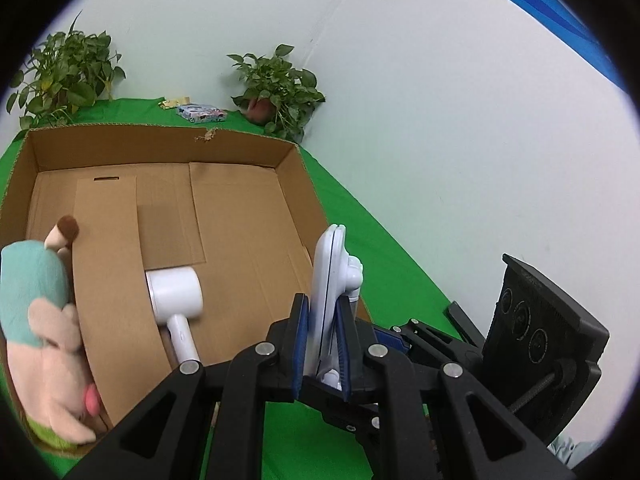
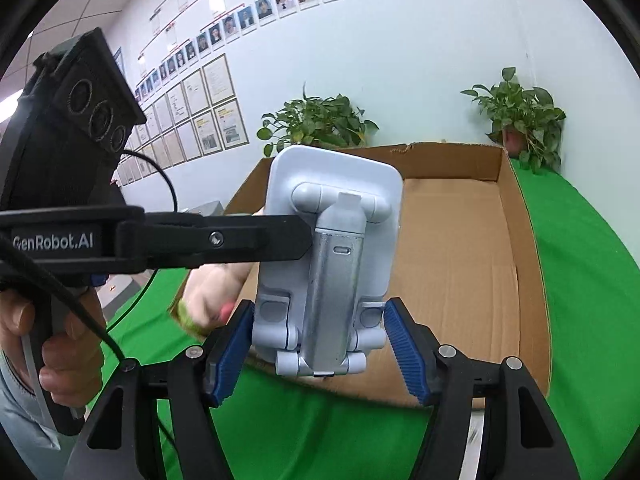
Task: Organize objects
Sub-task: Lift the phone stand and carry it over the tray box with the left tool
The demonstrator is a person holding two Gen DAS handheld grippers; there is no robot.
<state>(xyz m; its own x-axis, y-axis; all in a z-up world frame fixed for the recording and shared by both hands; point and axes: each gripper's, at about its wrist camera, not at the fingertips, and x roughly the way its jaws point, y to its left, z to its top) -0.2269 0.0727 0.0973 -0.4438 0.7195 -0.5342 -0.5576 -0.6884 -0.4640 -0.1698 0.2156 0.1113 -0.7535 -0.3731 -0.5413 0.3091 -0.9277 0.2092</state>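
Note:
My left gripper (image 1: 323, 320) is shut on a white folding phone stand (image 1: 331, 280), held edge-on above the near right corner of the open cardboard box (image 1: 160, 136). In the right wrist view the stand (image 2: 328, 248) shows its back, and the left gripper's finger (image 2: 224, 236) clamps it from the left. My right gripper (image 2: 320, 344) has its blue pads either side of the stand's base, with a gap on the right side. A white hair dryer (image 1: 176, 300) and a plush toy (image 1: 44, 328) lie in the box.
The box sits on a green cloth (image 1: 360, 248). Two potted plants (image 1: 276, 92) (image 1: 64, 72) and a small patterned packet (image 1: 202, 113) stand behind it by the white wall. The right gripper's body (image 1: 548, 328) is close on the right.

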